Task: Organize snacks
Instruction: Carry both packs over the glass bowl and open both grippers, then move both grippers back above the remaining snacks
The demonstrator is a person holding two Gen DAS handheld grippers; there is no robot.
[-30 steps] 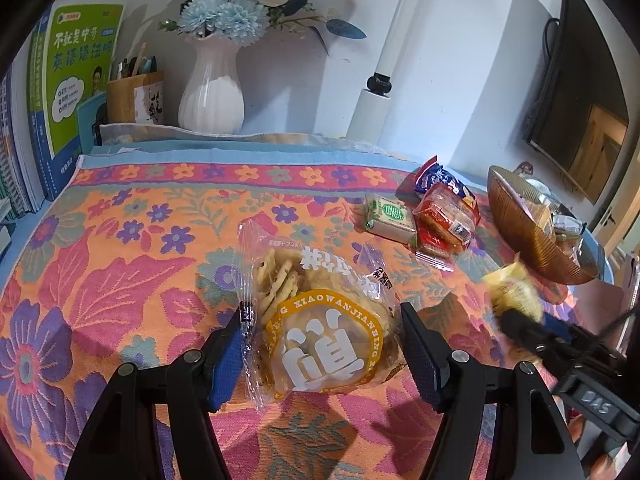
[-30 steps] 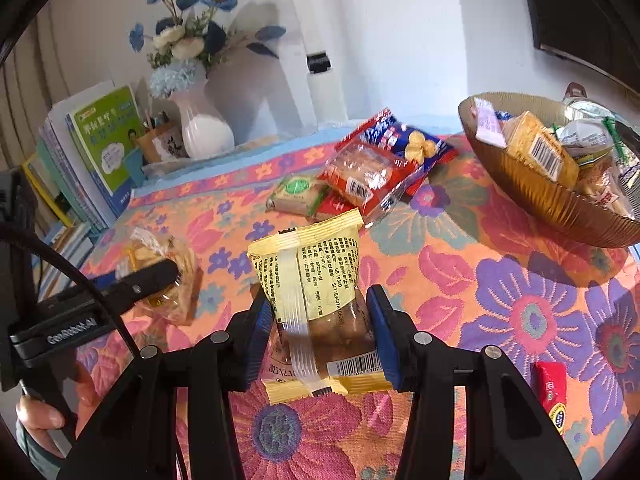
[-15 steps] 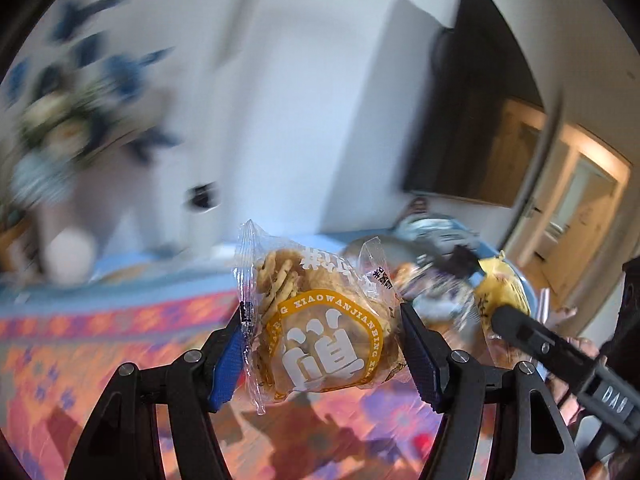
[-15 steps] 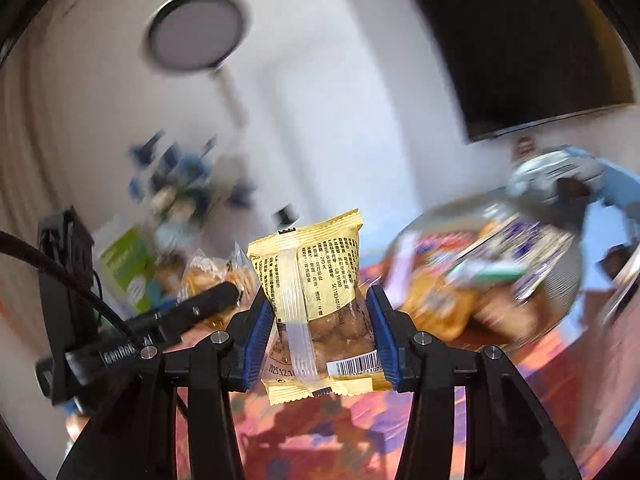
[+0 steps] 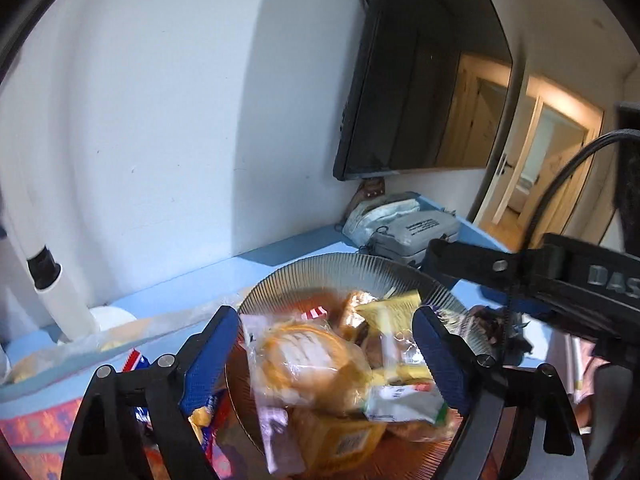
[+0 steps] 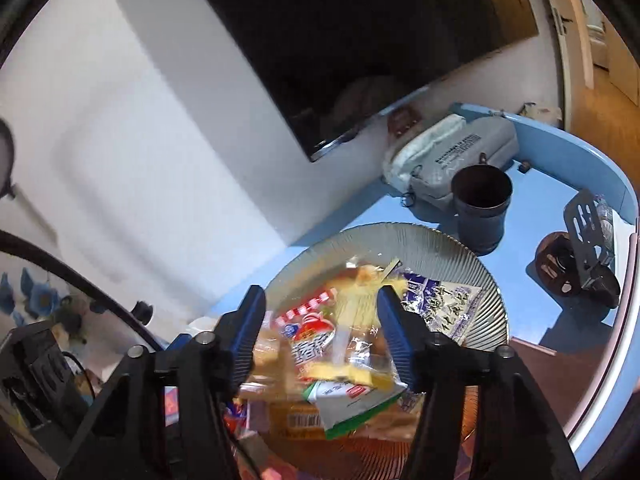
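Note:
A ribbed glass bowl heaped with snack packs stands at the table's blue end; it also shows in the right wrist view. My left gripper is open above the bowl, and the clear cookie bag lies blurred on the heap between its fingers. My right gripper is open above the same bowl, and the yellow snack pack lies blurred on the heap below it. The right gripper's body shows at the right of the left wrist view.
A dark cup and a grey pouch stand behind the bowl. A black clamp stand is at the right edge. A wall-mounted TV hangs above. More snack packs lie left of the bowl on the floral cloth.
Both grippers swung right from the floral cloth to over the bowl. Both opened: the cookie bag and the yellow pack left the fingers and dropped onto the heap.

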